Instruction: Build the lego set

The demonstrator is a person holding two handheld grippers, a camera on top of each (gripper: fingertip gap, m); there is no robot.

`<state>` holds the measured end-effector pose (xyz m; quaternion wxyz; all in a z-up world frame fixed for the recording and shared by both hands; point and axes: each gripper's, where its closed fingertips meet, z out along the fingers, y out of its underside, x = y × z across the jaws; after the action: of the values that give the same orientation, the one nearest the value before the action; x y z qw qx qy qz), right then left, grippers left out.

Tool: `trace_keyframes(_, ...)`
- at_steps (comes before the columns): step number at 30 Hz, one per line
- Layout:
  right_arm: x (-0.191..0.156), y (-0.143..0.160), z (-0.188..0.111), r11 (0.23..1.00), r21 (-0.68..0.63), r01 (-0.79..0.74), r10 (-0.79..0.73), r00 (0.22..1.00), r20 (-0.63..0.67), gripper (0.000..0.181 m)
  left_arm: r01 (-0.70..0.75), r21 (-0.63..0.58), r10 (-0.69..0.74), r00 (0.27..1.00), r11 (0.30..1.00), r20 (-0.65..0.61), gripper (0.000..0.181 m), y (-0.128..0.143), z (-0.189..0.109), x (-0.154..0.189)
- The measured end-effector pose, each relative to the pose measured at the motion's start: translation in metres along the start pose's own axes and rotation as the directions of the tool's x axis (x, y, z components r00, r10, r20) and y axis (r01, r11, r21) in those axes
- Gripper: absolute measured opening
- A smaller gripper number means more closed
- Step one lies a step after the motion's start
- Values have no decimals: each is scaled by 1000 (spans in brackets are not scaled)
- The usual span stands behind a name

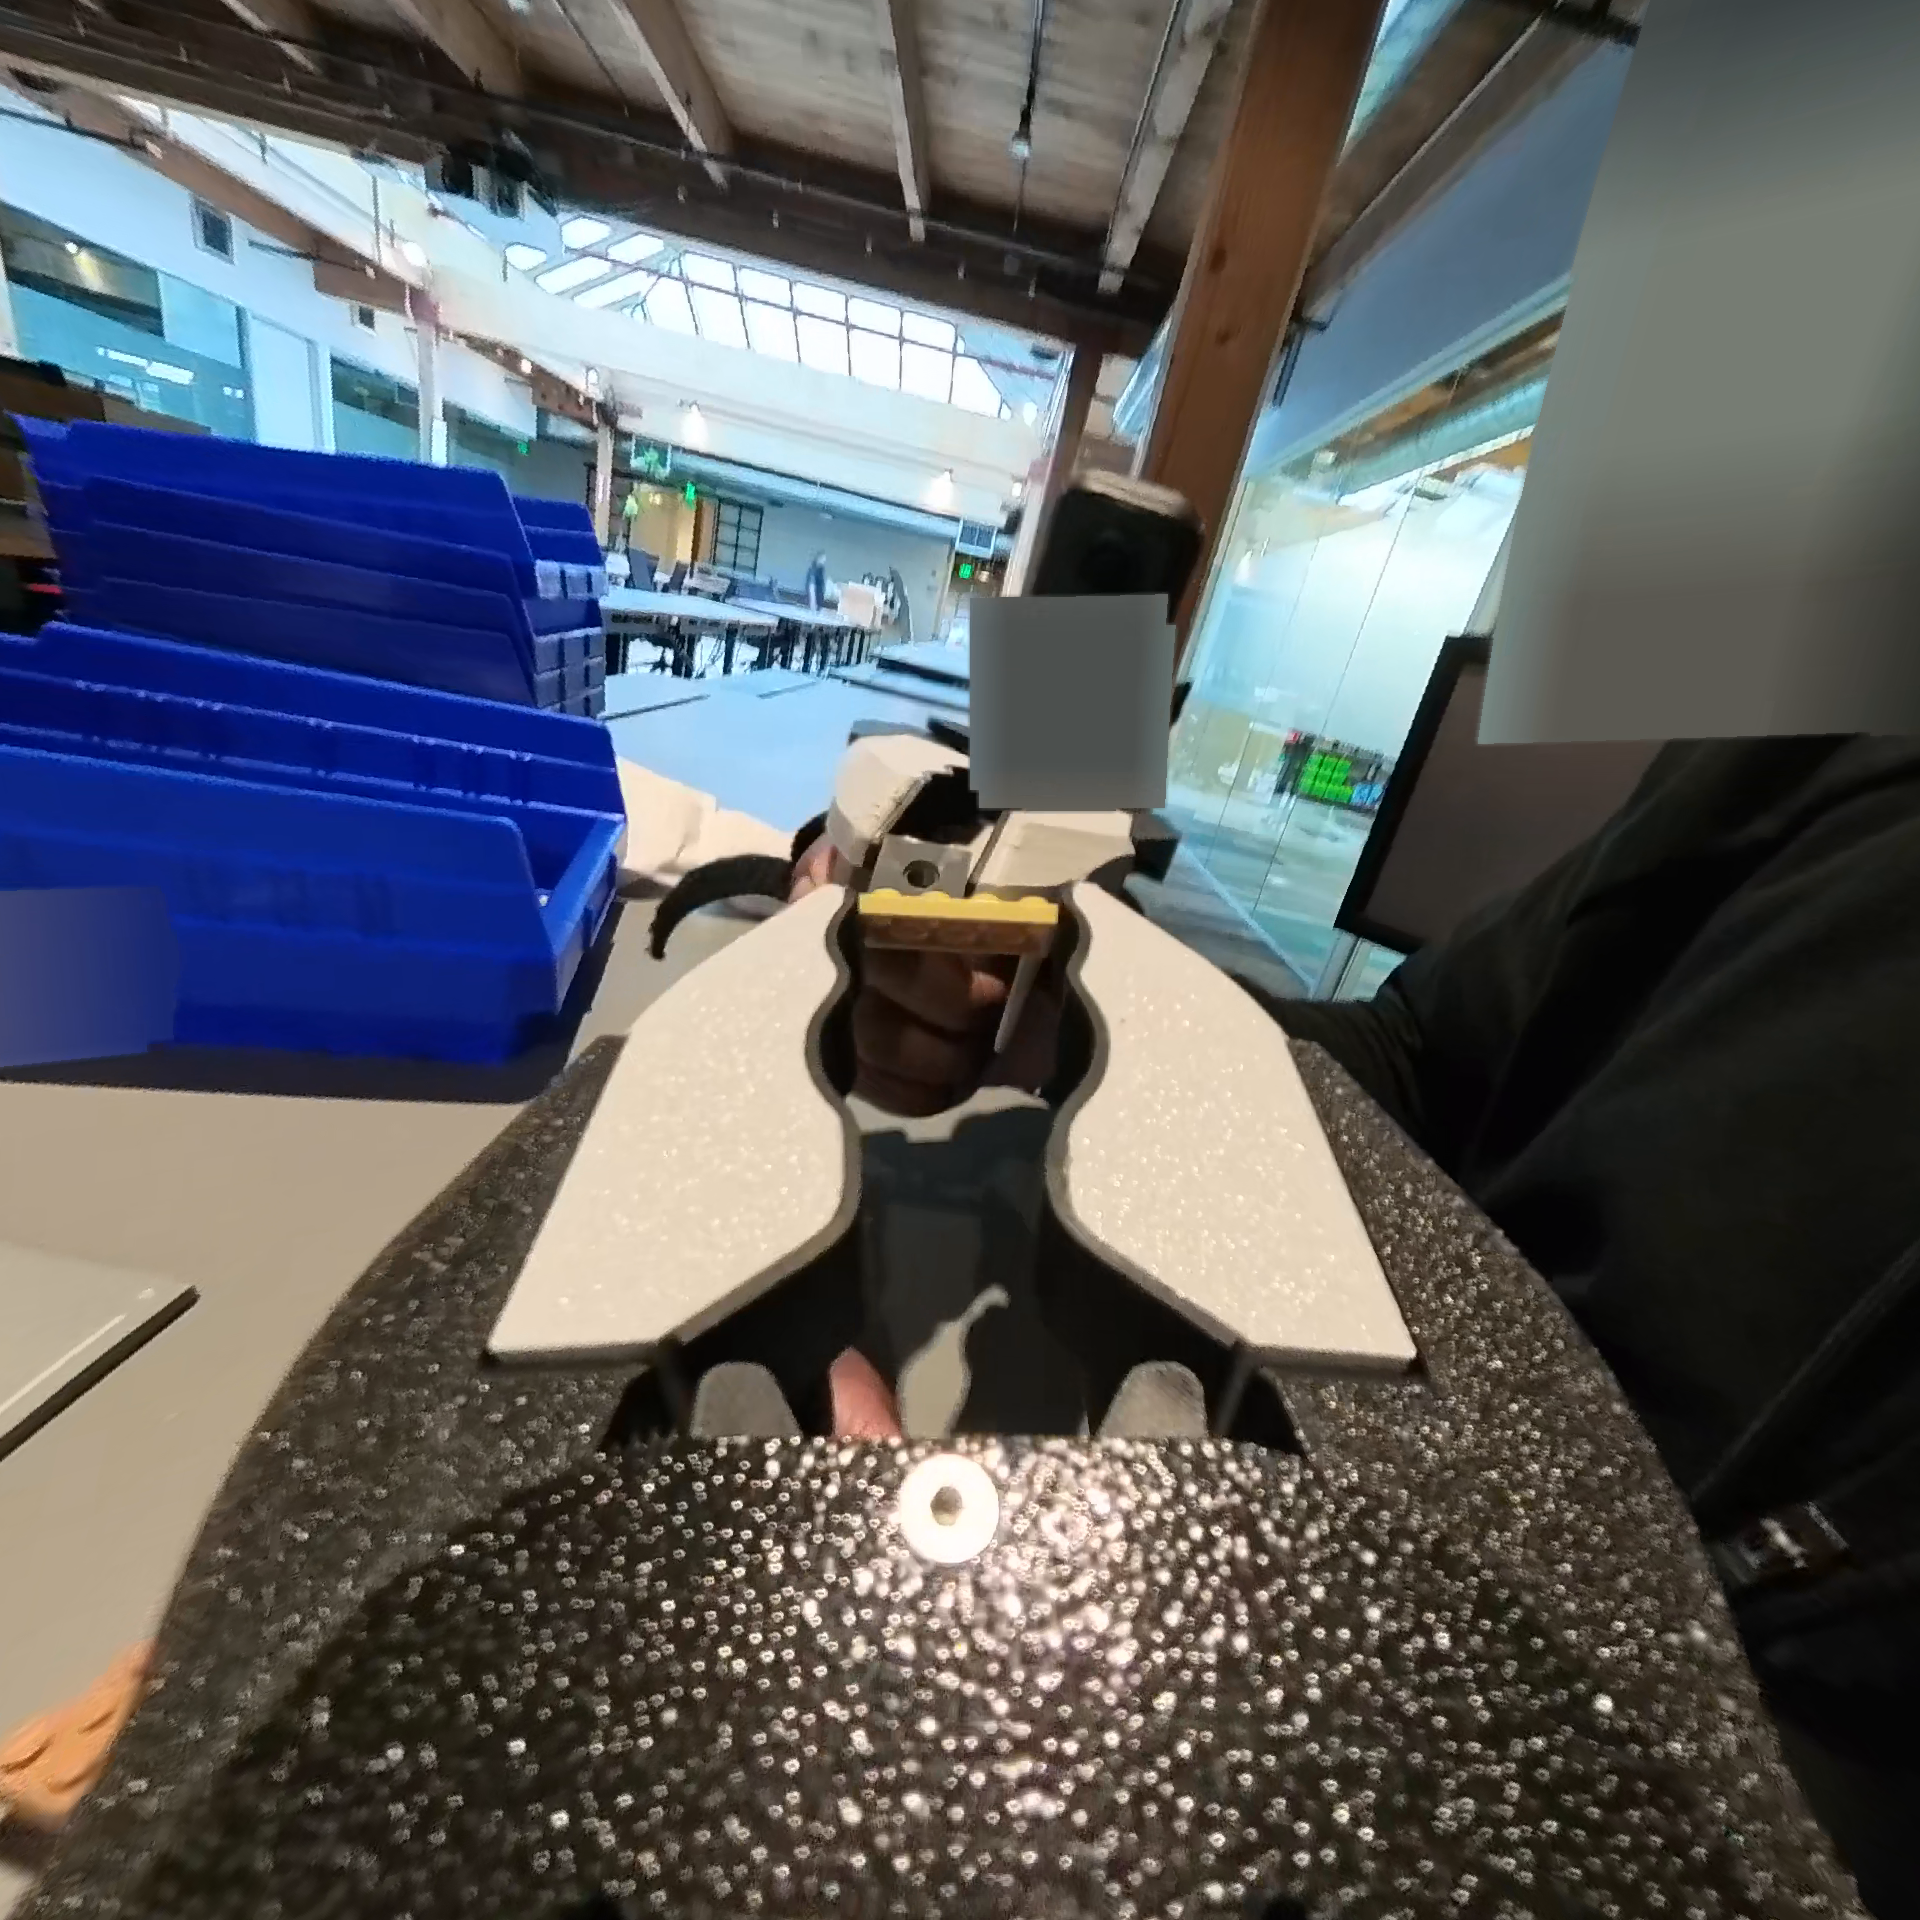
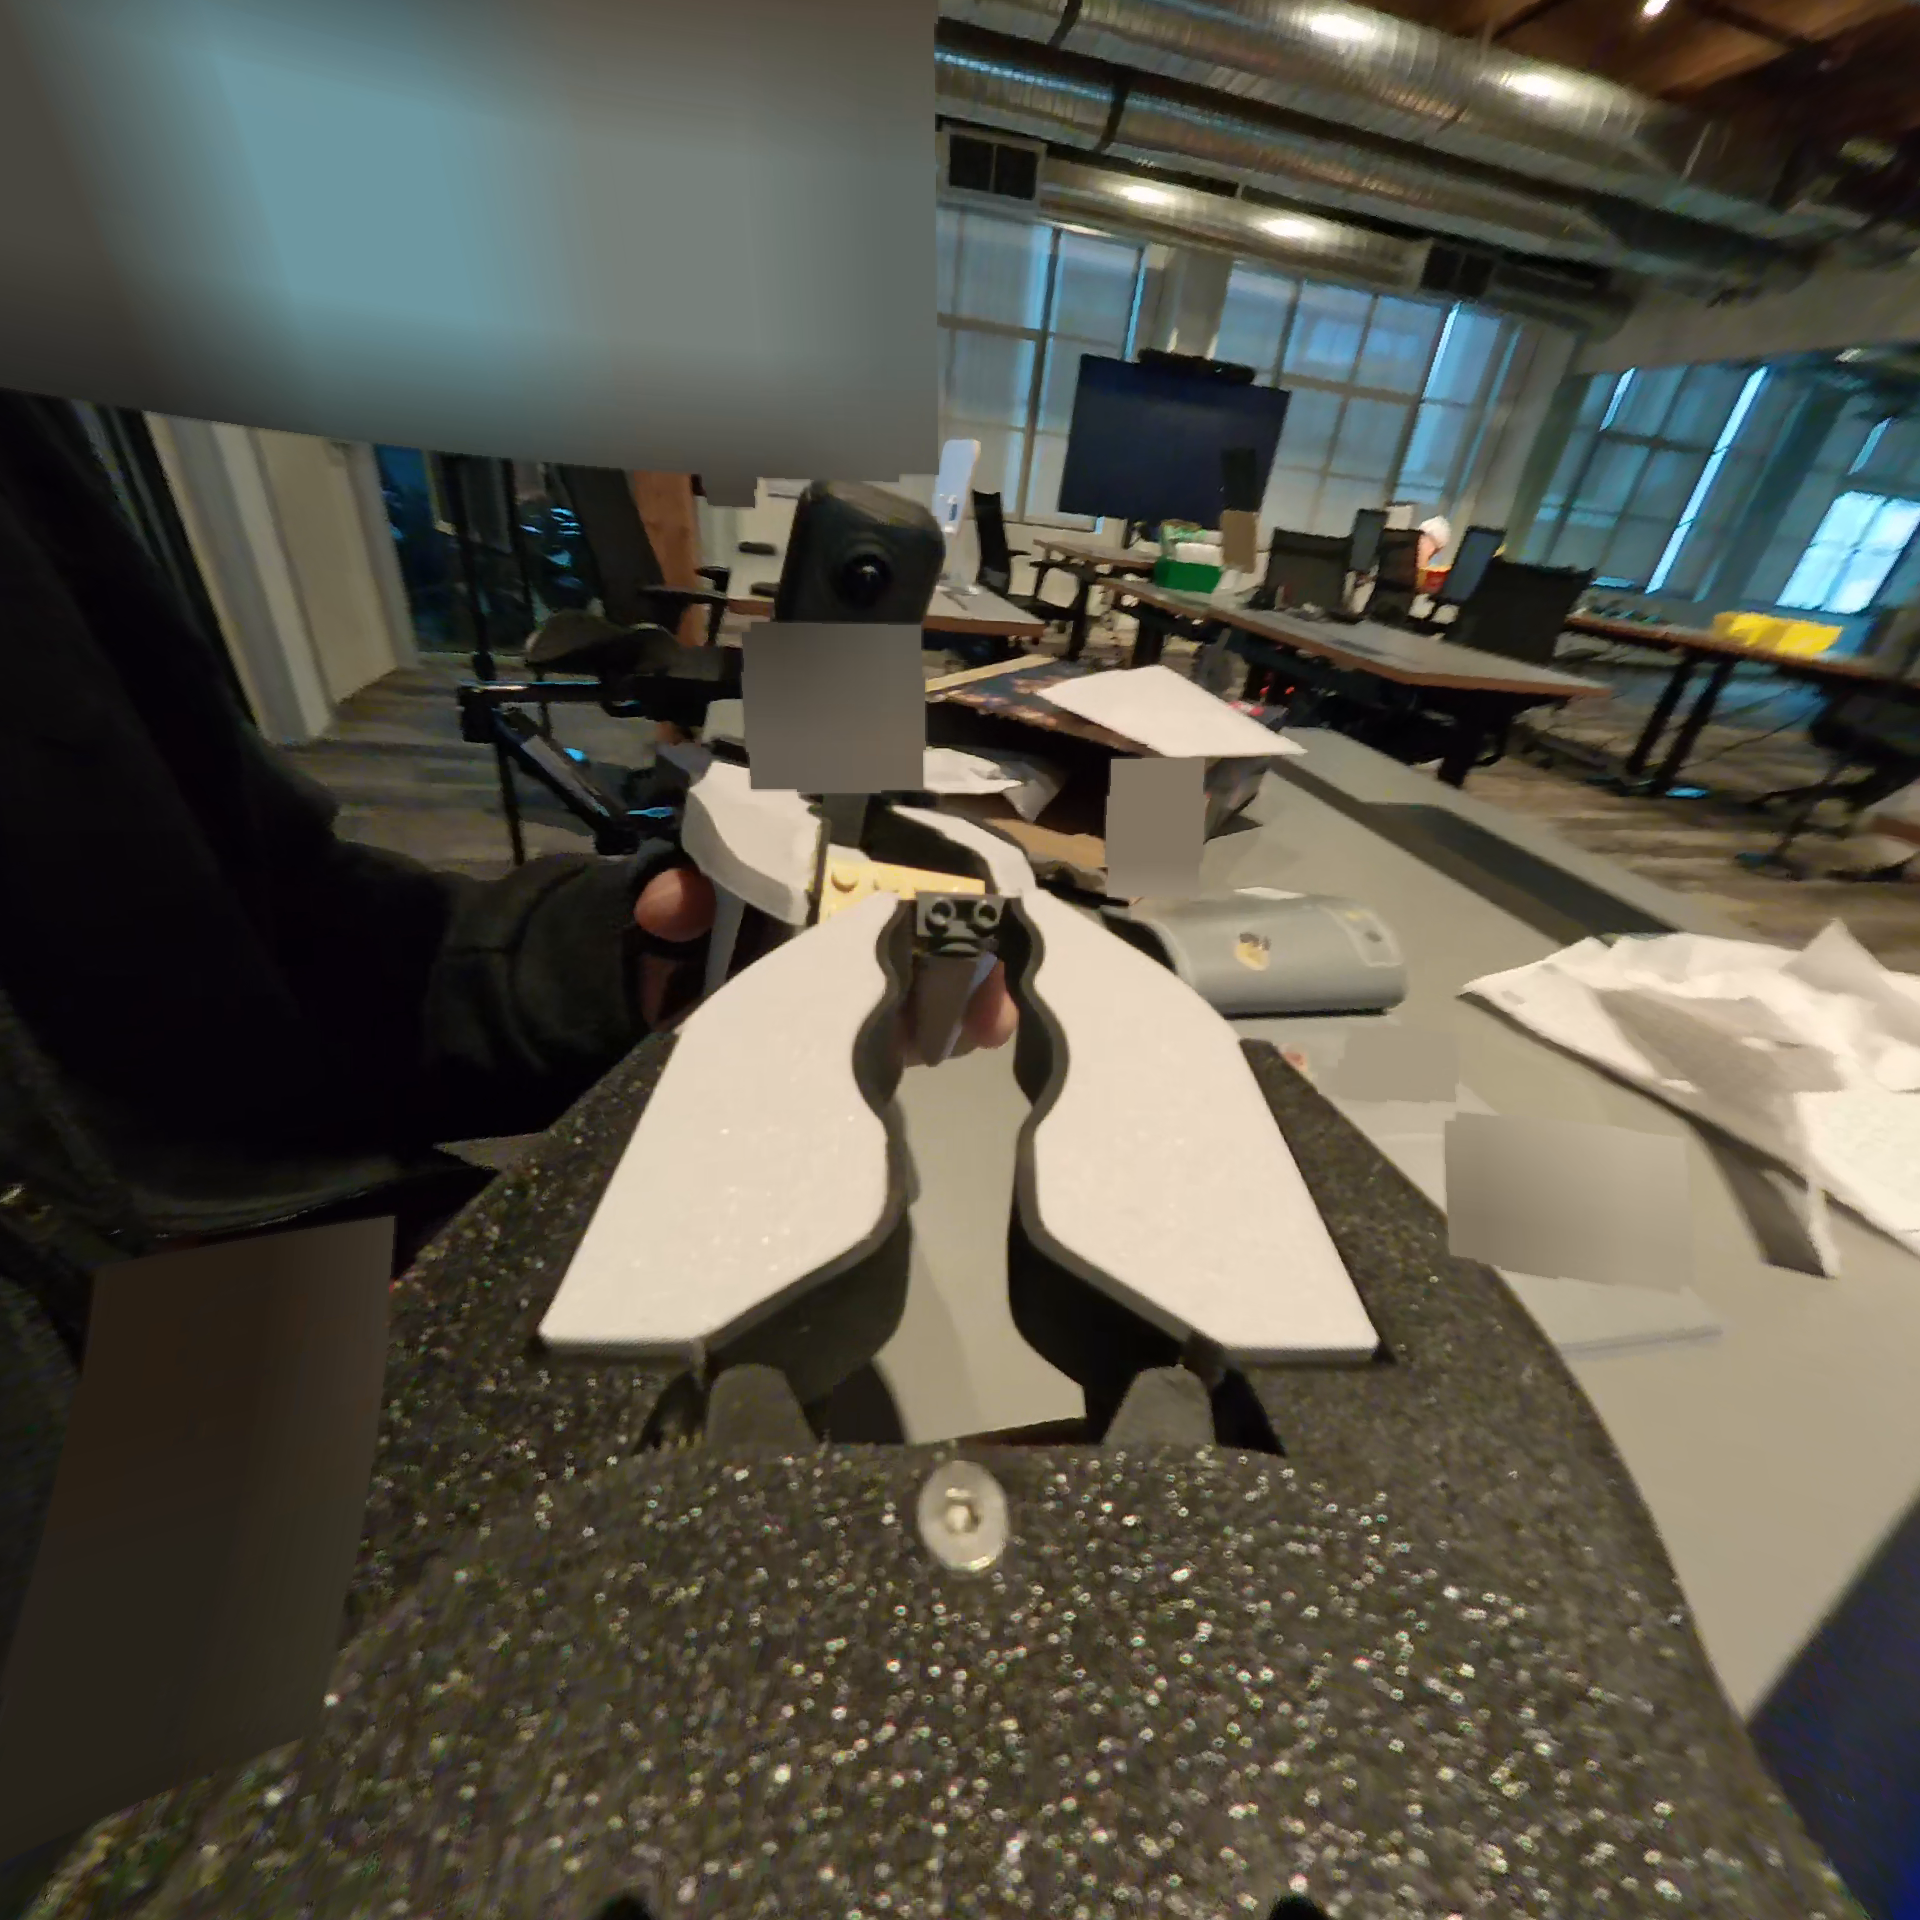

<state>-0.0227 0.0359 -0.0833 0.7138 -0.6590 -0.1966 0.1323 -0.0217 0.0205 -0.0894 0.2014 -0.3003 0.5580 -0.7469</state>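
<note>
1. Left gripper [image 1: 961, 914]: fingers closed in on a flat yellow plate [image 1: 958, 921], pinched at the tips, studs up, held in the air above the grey table [image 1: 260, 1174].
2. Right gripper [image 2: 958, 925]: fingers narrowed onto a small dark grey brick [image 2: 958, 928], two studs facing the camera.
3. The two grippers are pointed at each other, tips just beside one another; brick and plate are near, contact cannot be told.
4. In each view the line to the far gripper is blocked by the held piece and by the fingers holding it.
5. Seen only in the left wrist view: stacked blue bins [image 1: 312, 748] on the table's left side.
6. Seen only in the right wrist view: crumpled white paper [image 2: 1704, 1049] to the right, an open cardboard box [image 2: 1049, 727] behind.
7. Dark sleeve [image 2: 208, 883] seen at the frame edge.
</note>
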Motion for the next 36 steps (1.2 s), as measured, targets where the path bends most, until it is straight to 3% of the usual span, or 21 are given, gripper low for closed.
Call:
trace_keyframes(19,-10,-16,0,999,31,-23,22,999,29,16,-62,113,68,996,992,-50,34,-14,-1,13)
trace_keyframes(26,-9,-25,-7,995,58,75,-74,997,-14,15,-12,150,25,996,989,-83,34,-18,-3,14)
trace_keyframes(31,-13,-19,-3,972,9,236,-235,970,-61,15,89,225,-67,992,970,-102,34,-29,-8,9)
trace_keyframes(36,-14,-15,0,969,9,248,-247,966,-72,16,107,233,-84,991,967,-107,34,-30,-9,7)
